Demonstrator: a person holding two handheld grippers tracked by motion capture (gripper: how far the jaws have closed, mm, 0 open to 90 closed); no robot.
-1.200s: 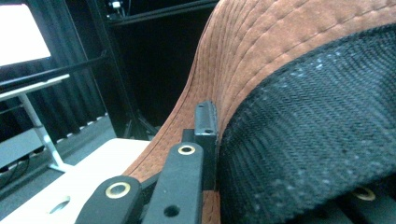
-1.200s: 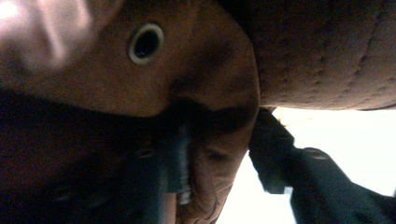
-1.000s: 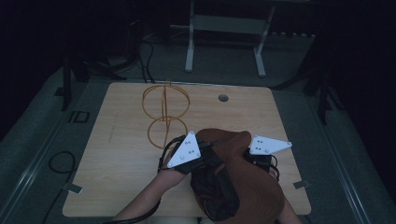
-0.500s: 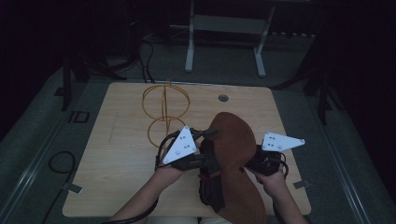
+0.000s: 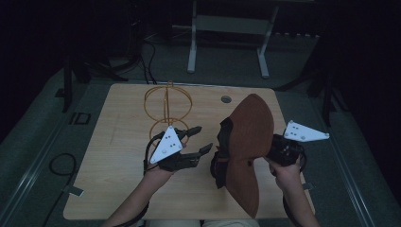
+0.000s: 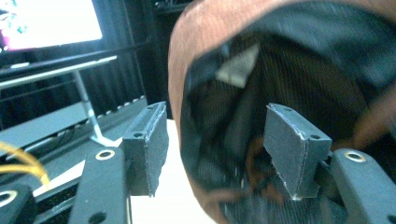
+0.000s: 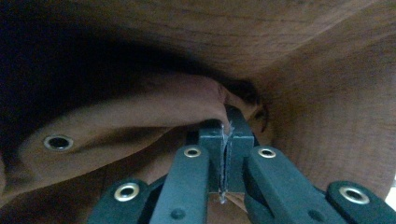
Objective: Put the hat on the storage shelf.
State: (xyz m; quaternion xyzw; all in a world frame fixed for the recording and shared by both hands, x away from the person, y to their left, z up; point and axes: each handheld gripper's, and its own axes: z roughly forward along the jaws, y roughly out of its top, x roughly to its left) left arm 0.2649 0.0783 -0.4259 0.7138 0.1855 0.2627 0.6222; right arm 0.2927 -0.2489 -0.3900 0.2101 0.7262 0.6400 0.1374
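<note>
Brown hat (image 5: 250,142), dark lining, held upright at frame centre-right; right gripper (image 7: 224,135) jaws pinch its fabric. Left gripper (image 5: 198,139) jaws spread.

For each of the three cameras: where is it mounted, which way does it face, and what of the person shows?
High view: above the person's side, facing forward and down on the table; both forearms show, the left claw open, the right claw at the brown hat.
Left gripper view: on the left claw, facing the hat's dark inside.
Right gripper view: on the right claw, shut on hat fabric.
Shared: all see the hat.
</note>
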